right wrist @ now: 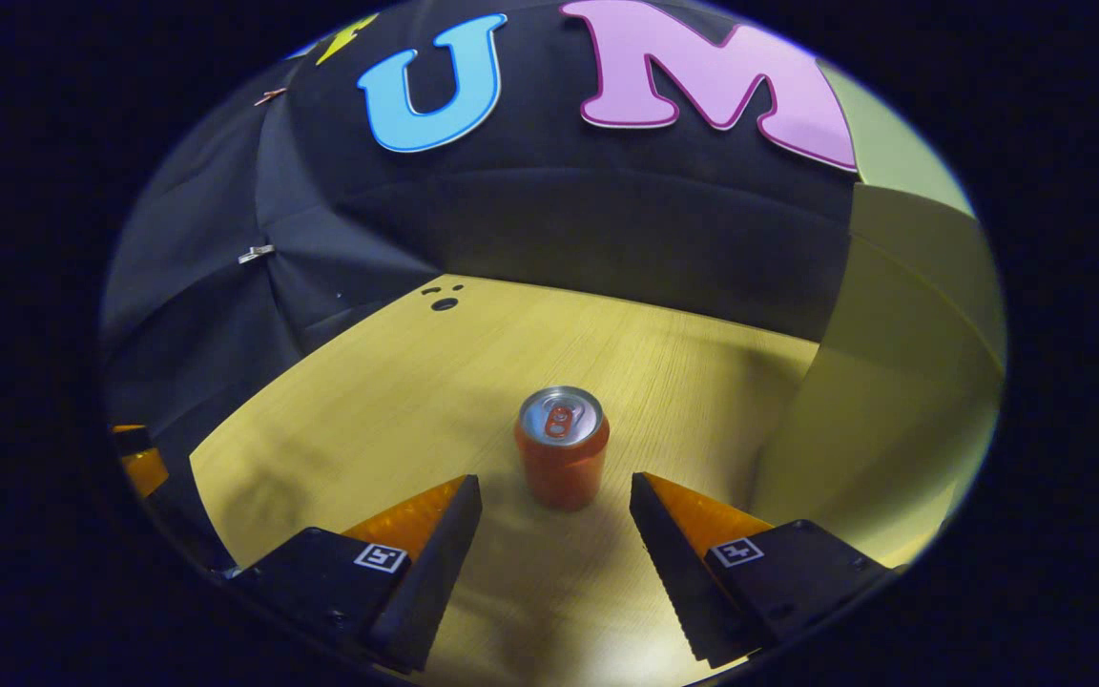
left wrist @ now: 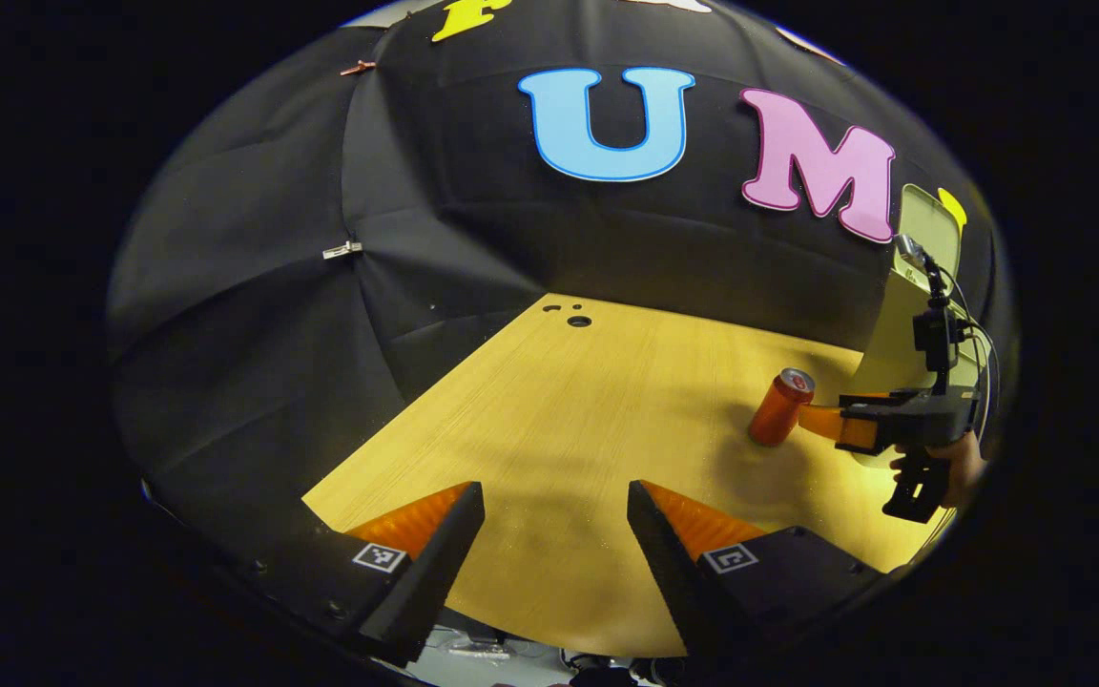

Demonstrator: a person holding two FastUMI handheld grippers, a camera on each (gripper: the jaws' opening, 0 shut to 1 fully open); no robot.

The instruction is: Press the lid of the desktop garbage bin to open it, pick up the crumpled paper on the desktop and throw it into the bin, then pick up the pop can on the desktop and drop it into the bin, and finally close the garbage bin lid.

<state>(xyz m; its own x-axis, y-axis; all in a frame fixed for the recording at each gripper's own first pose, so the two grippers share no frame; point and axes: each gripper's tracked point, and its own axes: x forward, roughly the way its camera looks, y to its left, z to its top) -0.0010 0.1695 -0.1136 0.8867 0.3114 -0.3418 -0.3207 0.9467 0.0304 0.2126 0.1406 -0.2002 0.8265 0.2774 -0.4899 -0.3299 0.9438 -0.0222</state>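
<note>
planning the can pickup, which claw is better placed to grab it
Right. In the right gripper view, the right claw is open with the upright pop can just ahead between its fingers. The left claw is open over bare desktop, with the can far off.

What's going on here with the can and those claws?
A person holds a claw in each hand over a wooden desk. The right claw, open, is lined up on an upright pop can, not gripping it yet. Beside it stands a pale bin, its lid up. The left claw hangs open, holding nothing.
</note>
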